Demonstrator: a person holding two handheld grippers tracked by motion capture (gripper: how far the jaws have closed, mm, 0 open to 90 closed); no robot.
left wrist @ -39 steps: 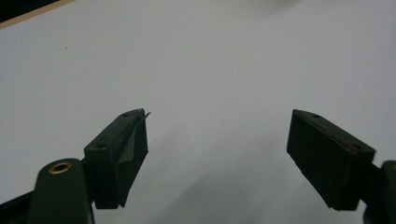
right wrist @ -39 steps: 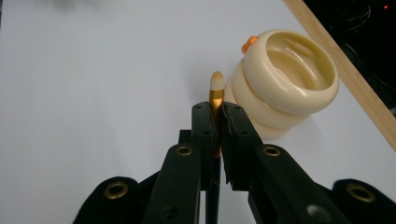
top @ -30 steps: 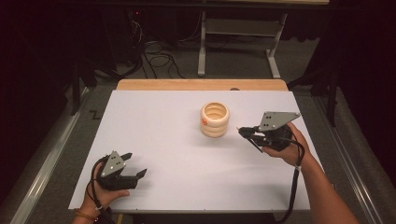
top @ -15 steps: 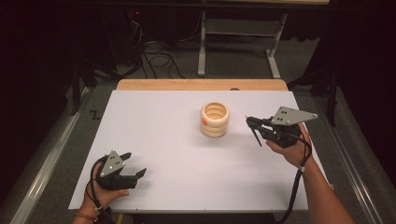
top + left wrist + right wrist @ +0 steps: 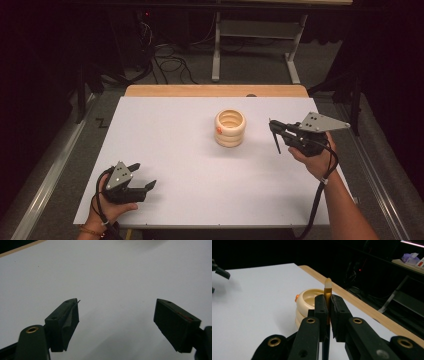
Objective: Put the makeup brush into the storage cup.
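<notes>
A cream ribbed pot [image 5: 230,128] with an orange spot stands right of centre on the white table [image 5: 165,130]. To its right, my right gripper [image 5: 274,126] is shut on a thin stick [image 5: 277,142] that hangs dark below the jaws. In the right gripper view the stick [image 5: 327,286] has an amber shaft and a whitish tip, clamped between the pads of the right gripper [image 5: 327,302], with the pot [image 5: 308,298] just beyond. My left gripper [image 5: 144,174] rests near the front left, open, with nothing between its jaws [image 5: 116,310].
A wooden strip [image 5: 200,90] edges the far side of the table. Beyond it lie floor cables [image 5: 165,60] and a metal frame leg [image 5: 216,50]. A metal rail [image 5: 45,185] runs along the left side.
The right gripper has drawn a little to the right, away from the pot, and risen slightly, keeping the stick. The left gripper has stayed put.
</notes>
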